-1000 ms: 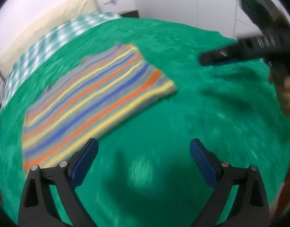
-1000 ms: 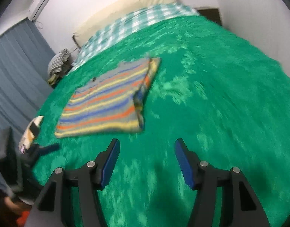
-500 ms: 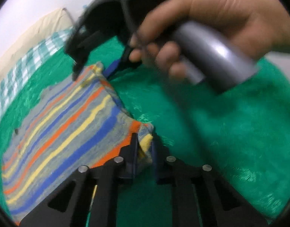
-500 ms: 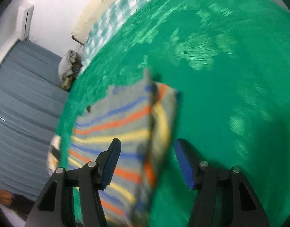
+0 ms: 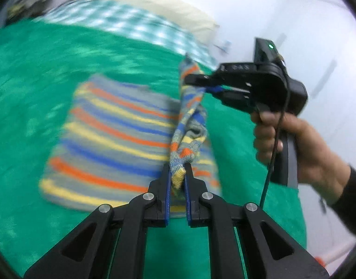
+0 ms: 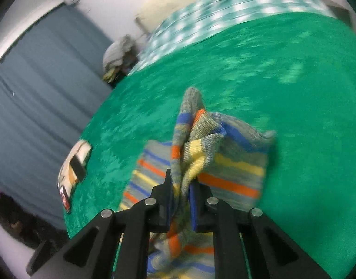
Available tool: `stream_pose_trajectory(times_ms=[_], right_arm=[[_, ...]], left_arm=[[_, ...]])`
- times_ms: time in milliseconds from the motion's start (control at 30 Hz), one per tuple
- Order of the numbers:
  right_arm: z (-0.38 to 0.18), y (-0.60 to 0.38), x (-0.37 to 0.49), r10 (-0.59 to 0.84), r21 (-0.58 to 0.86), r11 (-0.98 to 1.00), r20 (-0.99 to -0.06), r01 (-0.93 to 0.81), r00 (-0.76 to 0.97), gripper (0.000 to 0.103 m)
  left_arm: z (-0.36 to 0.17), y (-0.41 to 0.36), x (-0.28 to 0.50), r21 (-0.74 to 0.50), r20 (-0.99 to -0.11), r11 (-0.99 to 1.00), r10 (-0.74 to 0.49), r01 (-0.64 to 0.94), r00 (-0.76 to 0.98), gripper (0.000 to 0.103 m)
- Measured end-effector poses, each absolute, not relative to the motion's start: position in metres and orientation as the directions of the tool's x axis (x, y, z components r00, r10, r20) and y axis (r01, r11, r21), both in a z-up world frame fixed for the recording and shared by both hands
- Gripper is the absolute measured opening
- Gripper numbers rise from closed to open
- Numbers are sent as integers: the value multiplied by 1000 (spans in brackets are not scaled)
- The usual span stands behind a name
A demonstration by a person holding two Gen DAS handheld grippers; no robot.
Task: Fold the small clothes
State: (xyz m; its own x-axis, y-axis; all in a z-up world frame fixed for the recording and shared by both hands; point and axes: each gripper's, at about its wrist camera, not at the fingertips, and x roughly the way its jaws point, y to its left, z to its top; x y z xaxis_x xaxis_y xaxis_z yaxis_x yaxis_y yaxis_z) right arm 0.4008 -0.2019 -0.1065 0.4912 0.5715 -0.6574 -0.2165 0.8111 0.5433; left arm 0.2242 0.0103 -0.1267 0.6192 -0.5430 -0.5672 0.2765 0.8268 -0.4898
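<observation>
A small knitted garment (image 5: pixel 112 134) with grey, blue, orange and yellow stripes lies partly folded on a green blanket (image 5: pixel 33 74). My left gripper (image 5: pixel 177 174) is shut on its near right corner and holds that edge up. My right gripper (image 5: pixel 201 86) is shut on the far corner of the same edge, which hangs lifted between the two. In the right wrist view the right gripper (image 6: pixel 181 181) pinches bunched striped fabric (image 6: pixel 201 139), with the rest of the garment (image 6: pixel 233 176) spread below on the blanket (image 6: pixel 294 93).
A checked teal cover (image 5: pixel 122 21) and a cream pillow (image 5: pixel 154 2) lie at the head of the bed. A small folded item (image 6: pixel 73 167) rests at the bed's left edge. A clothes pile (image 6: pixel 117 53) and blue curtains (image 6: pixel 26 88) stand beyond.
Both grippers closed on the garment's right edge and lifted it off the blanket; a second ago both were open above the flat garment.
</observation>
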Motion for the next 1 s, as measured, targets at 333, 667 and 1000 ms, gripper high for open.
stream_pose_trajectory(times_ms=[333,667,1000], right_arm=[[-159,-77,441,576,524,817,-712,-242,401,13],[-146,-124,395,636,609,755,-590,-243,498,48],[-137,-194,186,236,125,968,-756,-219,611,72]], left_arm=[[-158,76,232,-473,-648,877,-414,88,639,11],[-150,115,197,-518,-630,856,-390,11,671,86],[-135,88,132,-364,-711,929,-327,72,622,95]])
